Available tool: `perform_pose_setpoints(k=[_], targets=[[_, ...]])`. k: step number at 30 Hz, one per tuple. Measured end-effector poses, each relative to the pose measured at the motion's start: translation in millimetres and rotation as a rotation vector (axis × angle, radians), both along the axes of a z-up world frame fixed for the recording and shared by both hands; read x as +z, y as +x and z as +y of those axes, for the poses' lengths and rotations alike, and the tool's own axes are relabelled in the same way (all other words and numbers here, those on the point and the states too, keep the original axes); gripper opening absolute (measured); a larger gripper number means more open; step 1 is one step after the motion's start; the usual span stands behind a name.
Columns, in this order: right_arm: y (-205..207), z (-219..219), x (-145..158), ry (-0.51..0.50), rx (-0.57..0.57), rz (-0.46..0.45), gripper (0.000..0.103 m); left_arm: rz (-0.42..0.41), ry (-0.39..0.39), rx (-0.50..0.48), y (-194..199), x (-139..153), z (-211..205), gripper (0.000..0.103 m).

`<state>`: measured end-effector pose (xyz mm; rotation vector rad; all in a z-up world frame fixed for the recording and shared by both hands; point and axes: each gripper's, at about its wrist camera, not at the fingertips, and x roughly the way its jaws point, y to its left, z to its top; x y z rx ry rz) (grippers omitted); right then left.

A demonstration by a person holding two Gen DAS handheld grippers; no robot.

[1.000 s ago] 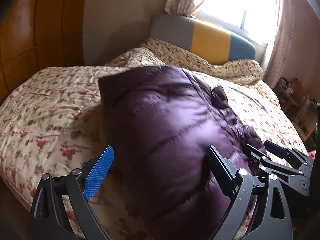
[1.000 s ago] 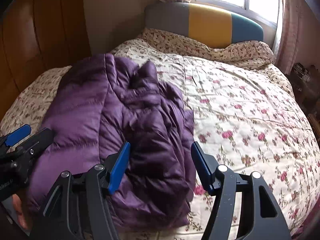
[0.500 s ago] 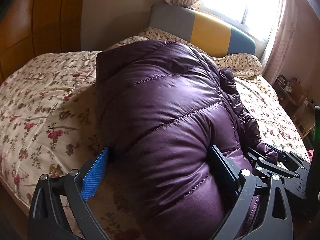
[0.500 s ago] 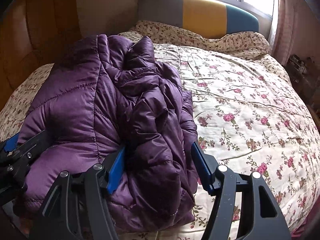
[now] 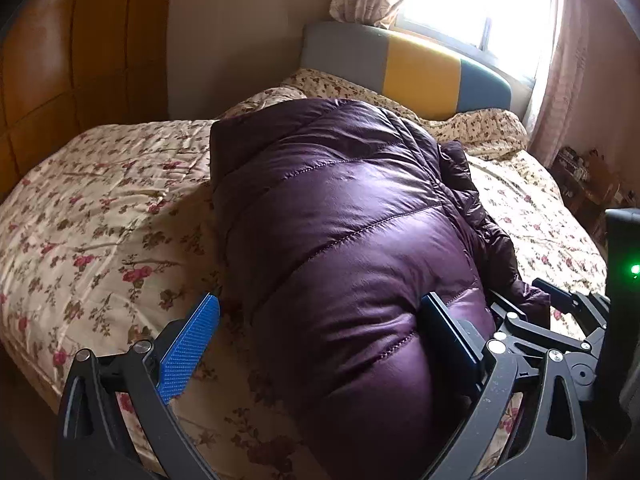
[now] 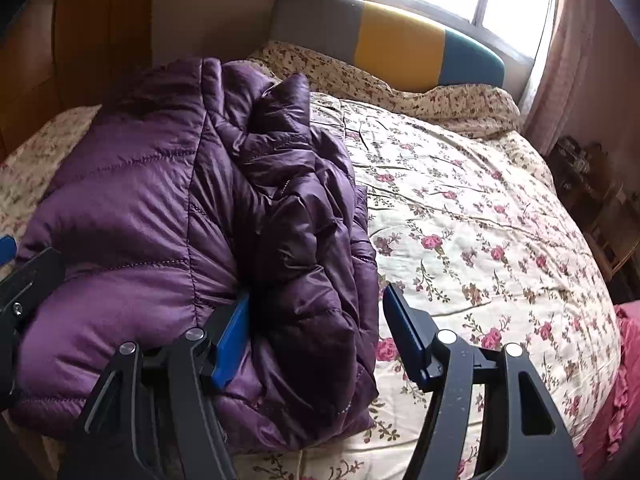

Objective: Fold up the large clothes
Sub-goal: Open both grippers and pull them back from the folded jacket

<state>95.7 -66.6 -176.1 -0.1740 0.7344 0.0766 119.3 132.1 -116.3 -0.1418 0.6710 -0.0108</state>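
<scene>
1. On the floral bedspread, near the bed's foot and close to me, lies the one purple down jacket, bunched into a thick bundle with its crumpled side toward my right.
2. My left gripper stands wide, with the jacket's puffy near end between the jaws. The blue left pad is clear of the cloth; the other one rests against it or just beside it, so I judge nothing is clamped.
3. My right gripper is partly open around the crumpled folds. Its left pad is sunk into the fabric, while its right pad stands clear over the bedspread, so no grip there either.
4. I judge the fold is mostly made, and I am at the settling or letting-go step.
5. Next, I would tuck in the loose, rumpled edge on the right and flatten the bundle; down filling springs back, so it wants firm, even pressure.
6. Count: one jacket, two grippers, one bedspread, one three-coloured headboard.
</scene>
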Motion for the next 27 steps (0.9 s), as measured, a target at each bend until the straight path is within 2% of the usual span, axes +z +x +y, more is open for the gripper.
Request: perform_pose_setpoints(k=[5, 12, 16, 21, 27], targets=[[-17.0, -4.0, 25.1, 0.028, 0.002, -0.038, 0.072, -0.023, 0.024, 0.017, -12.3, 11.2, -0.2, 0.099], [-46.6, 0.0, 59.1, 0.057, -0.008, -0.109, 0.093, -0.038, 0.051, 0.095, -35.5, 25.2, 5.9, 0.099], [-53.3, -5.1, 66.7, 0.102, -0.020, -0.112, 0.094, -0.063, 0.047, 0.122, -50.3, 33.3, 6.5, 0.099], [-61.4, -9.4, 69.2, 0.115, -0.016, -0.127, 0.096, -0.080, 0.004, 0.125, -59.5, 39.3, 2.8, 0.099], [-65.0, -12.0, 63.8, 0.099, -0.021, -0.125, 0.097, -0.077, 0.042, 0.129, -60.2, 39.8, -7.4, 0.099]])
